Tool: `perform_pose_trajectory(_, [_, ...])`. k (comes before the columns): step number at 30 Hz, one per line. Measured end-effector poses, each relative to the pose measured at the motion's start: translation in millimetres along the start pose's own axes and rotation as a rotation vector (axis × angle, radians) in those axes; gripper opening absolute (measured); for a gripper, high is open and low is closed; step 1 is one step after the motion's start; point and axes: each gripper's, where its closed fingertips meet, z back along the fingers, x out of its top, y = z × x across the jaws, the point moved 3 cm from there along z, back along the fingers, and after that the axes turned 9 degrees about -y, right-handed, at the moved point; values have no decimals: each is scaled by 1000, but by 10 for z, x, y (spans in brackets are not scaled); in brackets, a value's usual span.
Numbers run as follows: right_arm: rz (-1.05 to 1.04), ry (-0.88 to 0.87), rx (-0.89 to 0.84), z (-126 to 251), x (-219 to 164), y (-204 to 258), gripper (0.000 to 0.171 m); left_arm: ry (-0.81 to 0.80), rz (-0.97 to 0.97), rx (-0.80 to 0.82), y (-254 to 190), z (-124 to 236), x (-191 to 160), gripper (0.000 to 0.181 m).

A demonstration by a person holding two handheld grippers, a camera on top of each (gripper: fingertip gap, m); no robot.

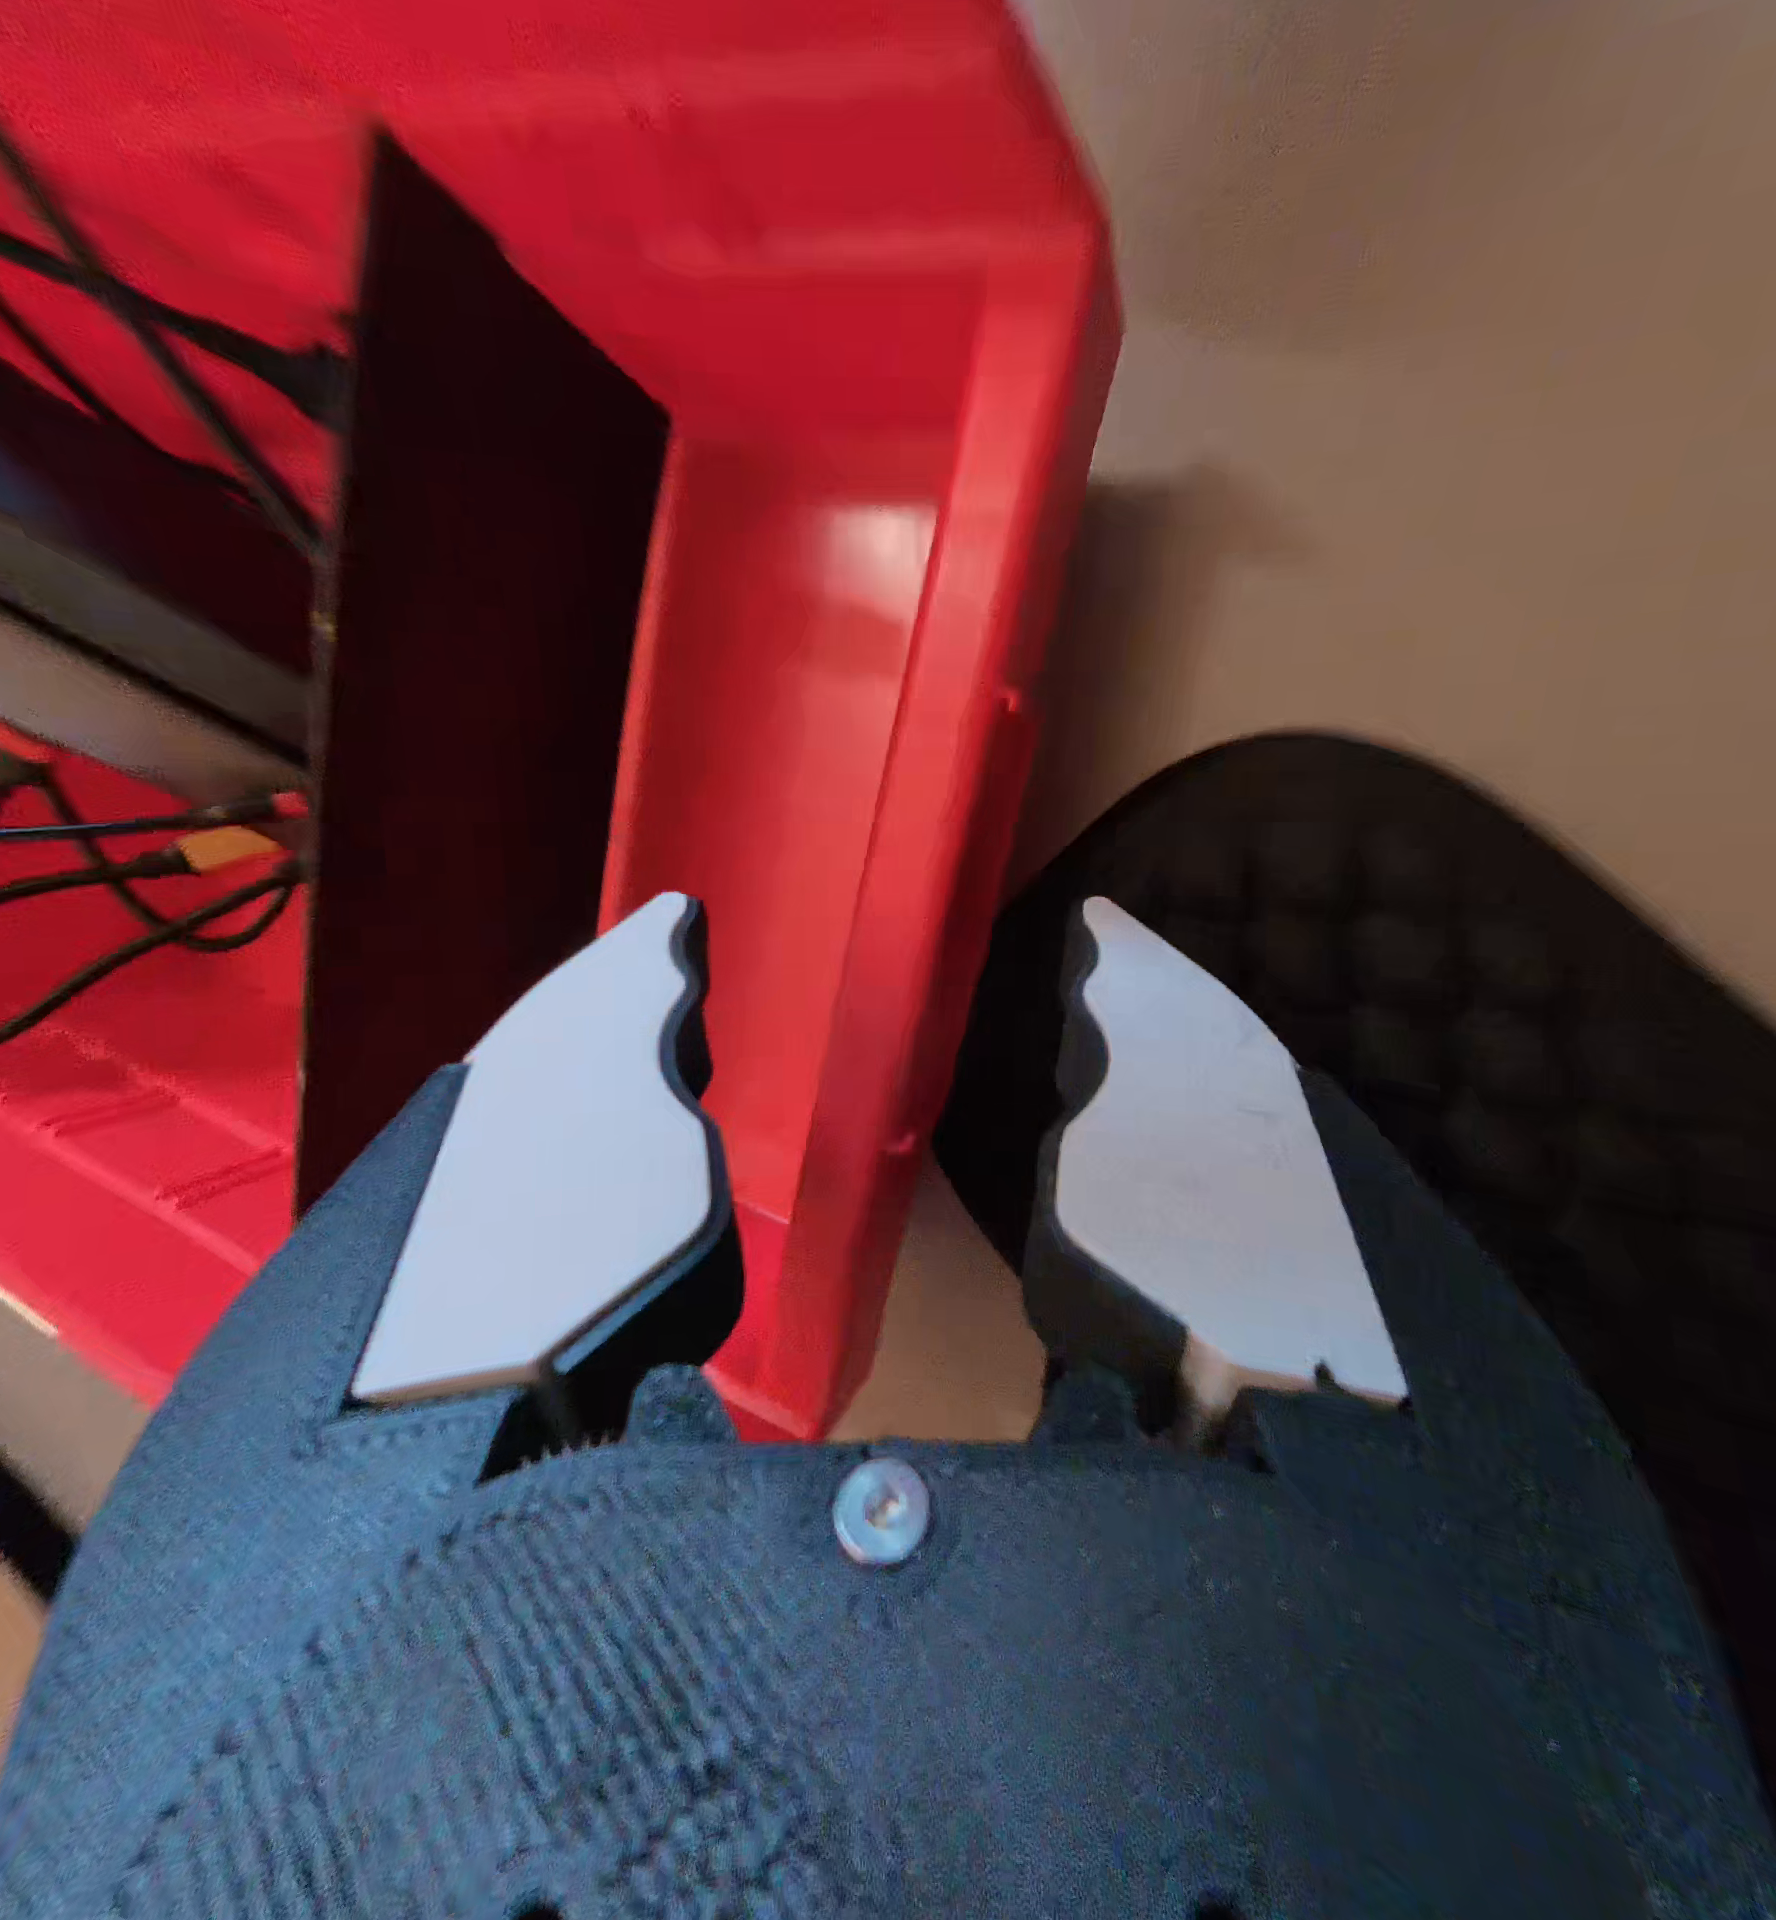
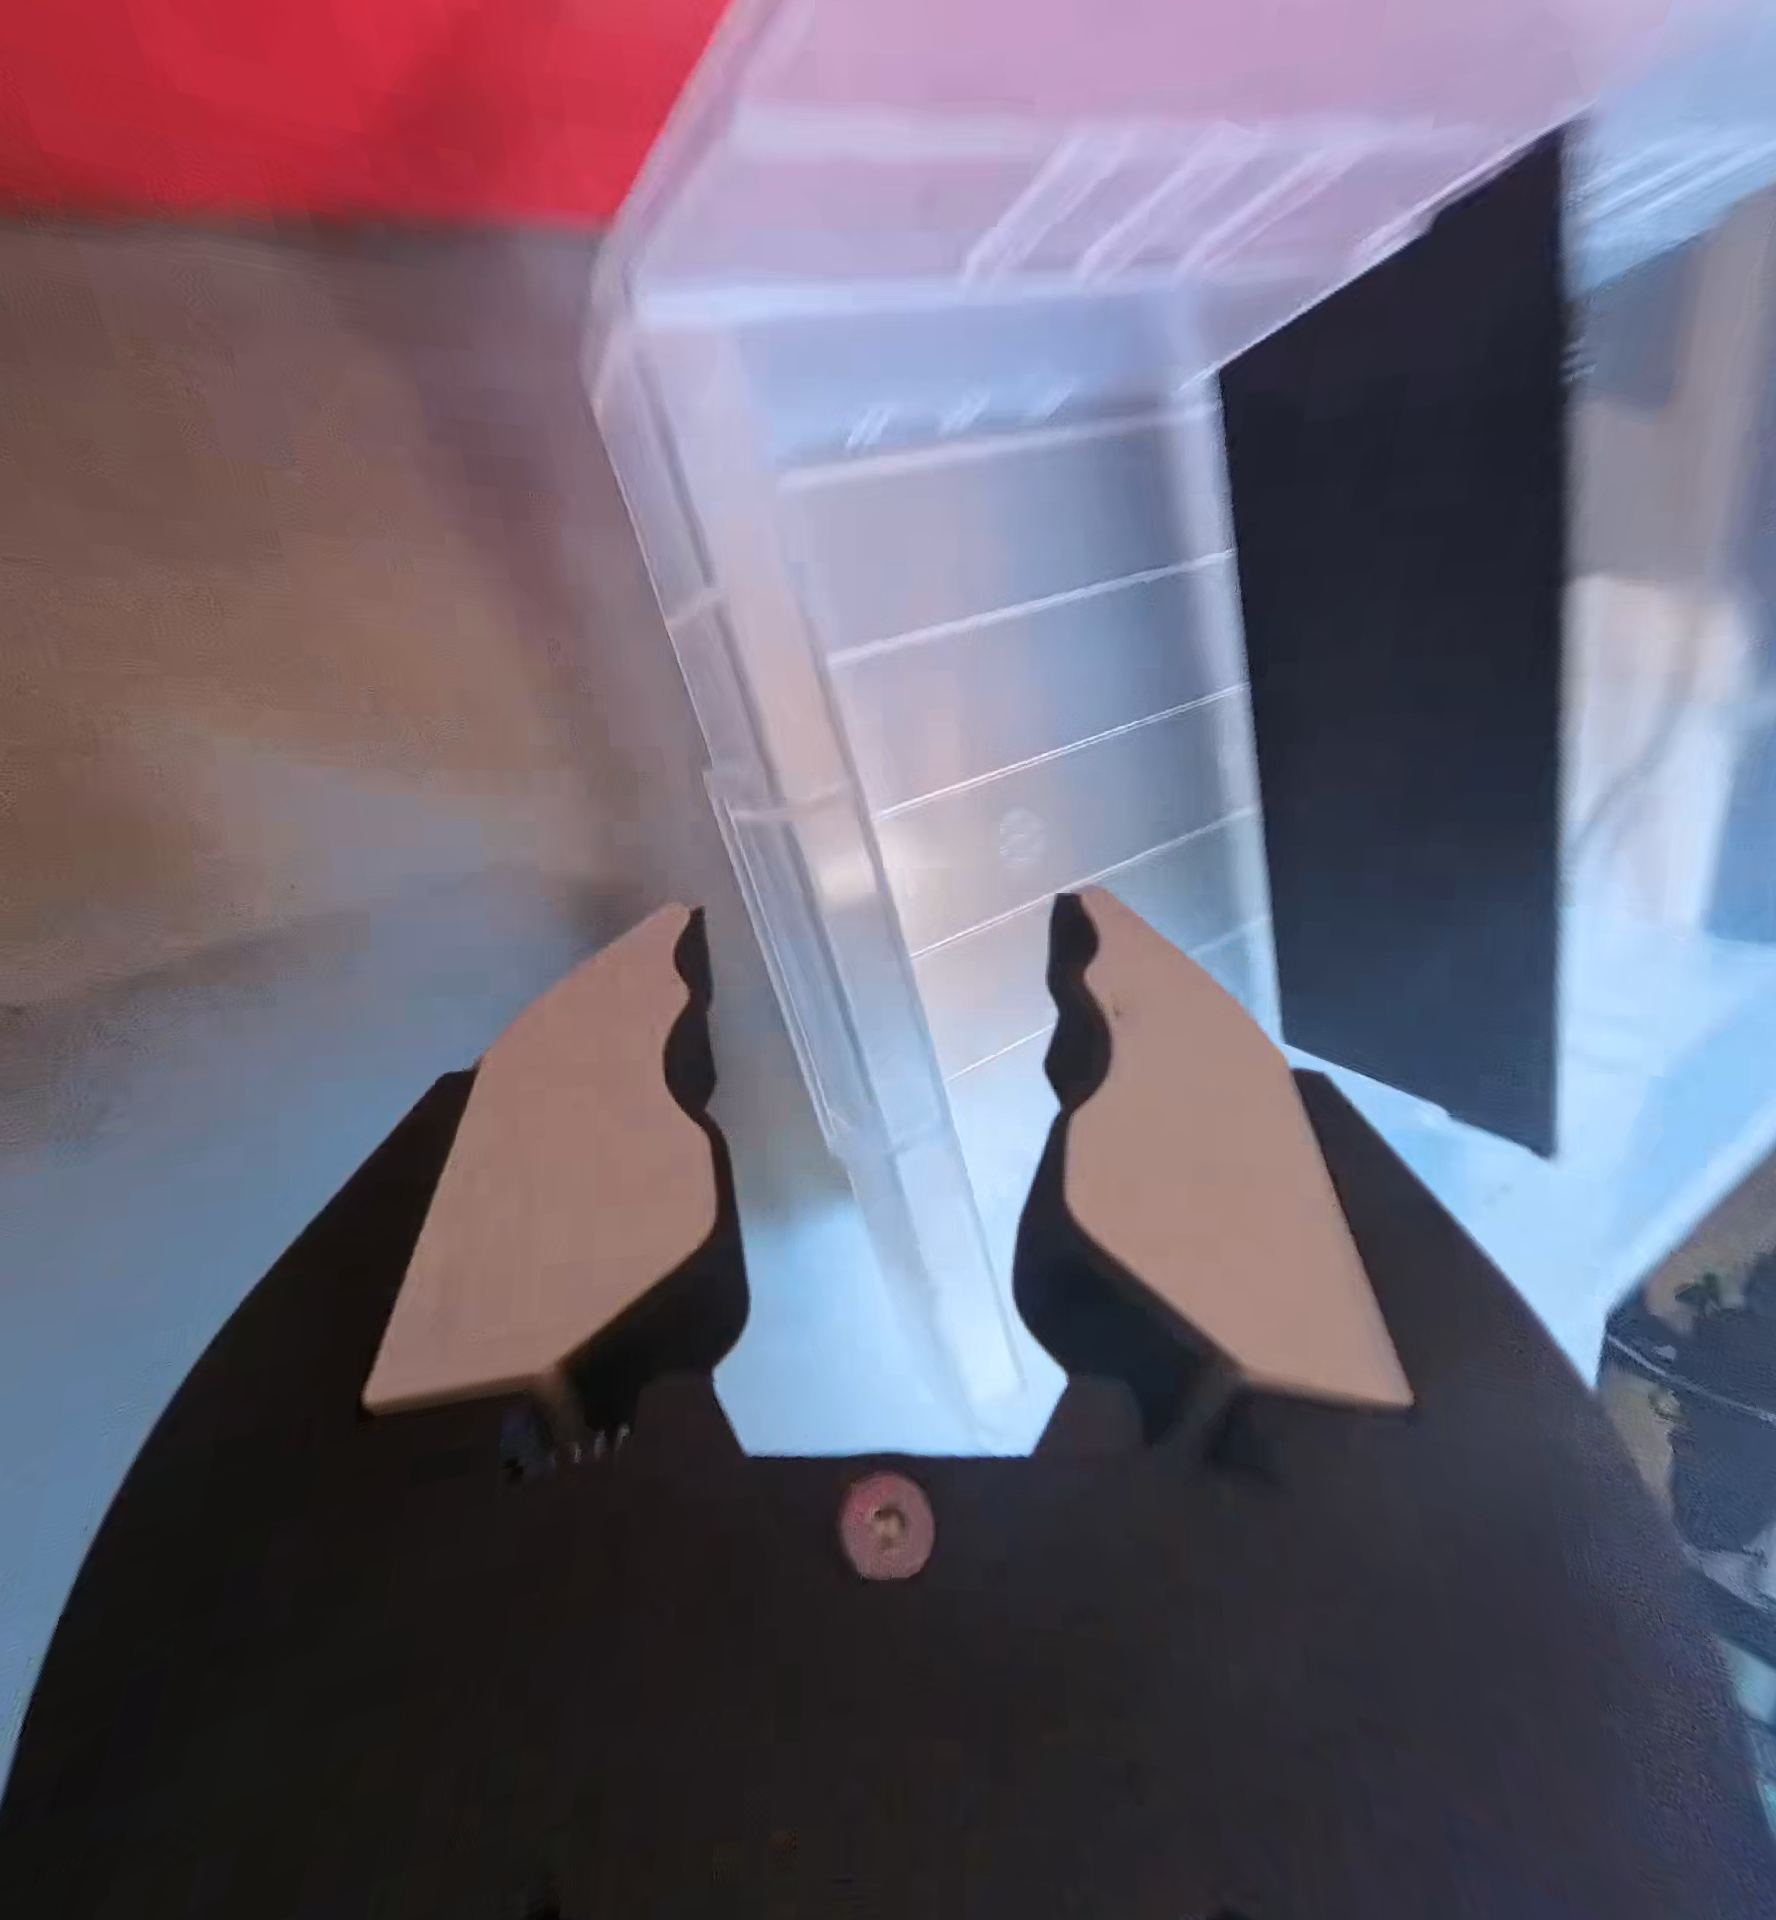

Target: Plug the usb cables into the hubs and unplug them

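In the left wrist view my left gripper (image 1: pixel 889 914) is open and empty, its jaws on either side of the rim of a red plastic bin (image 1: pixel 863 540). A black divider panel (image 1: pixel 479 644) stands in the bin. Black USB cables (image 1: pixel 105 894) with orange-tipped plugs (image 1: pixel 224 852) lie in the bin at the far left. In the right wrist view my right gripper (image 2: pixel 879 914) is open and empty, its jaws either side of the rim of a clear plastic bin (image 2: pixel 967 582). A black divider panel (image 2: pixel 1403 675) stands in it. No hub shows clearly.
A black textured mat (image 1: pixel 1435 997) lies on the tan table (image 1: pixel 1486 364) right of the red bin. The red bin's edge (image 2: pixel 292 94) shows at the top left of the right wrist view. A dark blurred object (image 2: pixel 1736 1403) sits at its right edge.
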Motion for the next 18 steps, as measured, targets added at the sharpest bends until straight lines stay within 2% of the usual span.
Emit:
perform_pose_trajectory(1, [18, 29, 37, -91, -67, 28, 56, 72, -42, -23, 5, -94, -63, 57])
perform_pose_trajectory(2, [36, 35, 41, -140, -117, 35, 47, 90, -60, -61, 5, -155, -78, 44])
perform_pose_trajectory(4, [58, -3, 13, -96, -159, 62, 42, 63, 23, -122, 12, -200, -28, 29])
perform_pose_trajectory(9, [23, -1, -78, 345, -457, 546, 40, 28, 59, -10, 133, -189, -123, 33])
perform_pose_trajectory(13, [-8, 20, -175, 779, -877, 939, 36, 5, 79, 30, 124, -117, -263, 31])
perform_pose_trajectory(18, [-21, 116, -259, 1054, -1494, 829, 32, -36, 114, 76, 380, -172, -383, 34])
